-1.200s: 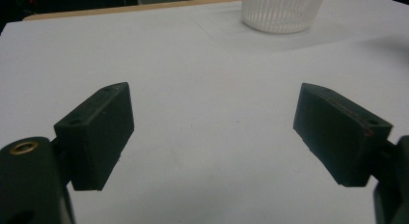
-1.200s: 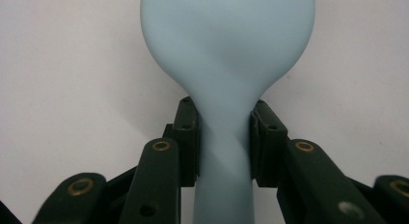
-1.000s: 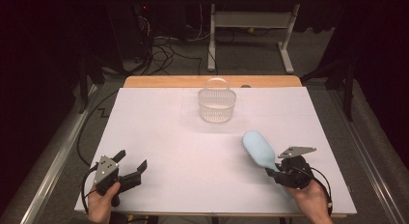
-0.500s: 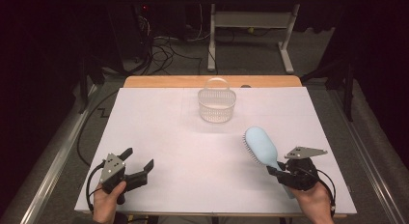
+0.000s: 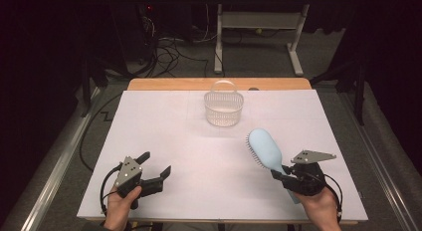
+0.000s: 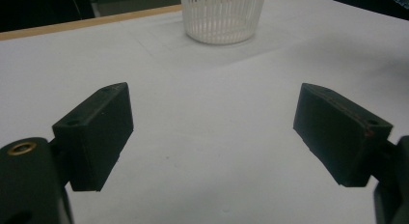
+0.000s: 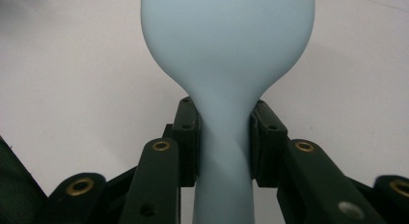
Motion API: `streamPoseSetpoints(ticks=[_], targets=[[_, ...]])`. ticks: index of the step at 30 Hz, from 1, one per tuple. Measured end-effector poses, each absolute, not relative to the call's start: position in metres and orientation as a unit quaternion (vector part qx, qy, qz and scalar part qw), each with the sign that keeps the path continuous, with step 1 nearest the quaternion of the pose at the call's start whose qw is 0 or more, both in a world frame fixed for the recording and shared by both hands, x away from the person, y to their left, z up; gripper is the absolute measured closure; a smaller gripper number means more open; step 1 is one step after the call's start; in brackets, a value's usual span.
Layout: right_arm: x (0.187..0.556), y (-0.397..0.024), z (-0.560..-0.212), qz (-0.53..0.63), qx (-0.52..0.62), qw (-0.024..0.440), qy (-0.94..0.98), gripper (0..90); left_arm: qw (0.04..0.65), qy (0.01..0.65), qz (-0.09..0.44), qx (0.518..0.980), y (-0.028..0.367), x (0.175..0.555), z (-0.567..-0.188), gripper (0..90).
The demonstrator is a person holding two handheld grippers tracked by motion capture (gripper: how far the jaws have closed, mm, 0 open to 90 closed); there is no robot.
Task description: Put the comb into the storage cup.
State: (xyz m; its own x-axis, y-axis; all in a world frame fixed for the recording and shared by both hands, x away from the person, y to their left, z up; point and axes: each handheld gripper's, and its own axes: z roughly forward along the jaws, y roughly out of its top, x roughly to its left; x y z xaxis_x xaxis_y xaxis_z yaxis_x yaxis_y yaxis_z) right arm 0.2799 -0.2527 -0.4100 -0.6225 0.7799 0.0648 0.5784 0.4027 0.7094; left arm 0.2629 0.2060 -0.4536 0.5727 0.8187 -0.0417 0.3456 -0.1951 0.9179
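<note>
The right gripper (image 5: pixel 284 175) clamps a blue hairbrush (image 5: pixel 264 150) by its handle above the white table (image 5: pixel 189 141). The left gripper (image 5: pixel 155 167) hovers with jaws apart, facing a basket (image 5: pixel 224 107)

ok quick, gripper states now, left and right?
Left gripper: open, nothing between the jaws.
Right gripper: shut on the light blue hairbrush, gripped at the handle.

the right claw (image 7: pixel 224 137) clamps the pale blue hairbrush (image 7: pixel 226 50) by its handle above the white table (image 7: pixel 72 64).

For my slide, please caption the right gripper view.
Right gripper clamps the light-blue hairbrush by its handle.
</note>
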Motion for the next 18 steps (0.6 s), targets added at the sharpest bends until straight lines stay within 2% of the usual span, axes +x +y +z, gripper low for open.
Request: streamPoseSetpoints(ticks=[18], targets=[[0.281,-0.250,-0.407,0.372,0.406,0.139,0.823,70.4,0.502,0.398,0.230,0.733,0.184,0.273,-0.451,15.3]])
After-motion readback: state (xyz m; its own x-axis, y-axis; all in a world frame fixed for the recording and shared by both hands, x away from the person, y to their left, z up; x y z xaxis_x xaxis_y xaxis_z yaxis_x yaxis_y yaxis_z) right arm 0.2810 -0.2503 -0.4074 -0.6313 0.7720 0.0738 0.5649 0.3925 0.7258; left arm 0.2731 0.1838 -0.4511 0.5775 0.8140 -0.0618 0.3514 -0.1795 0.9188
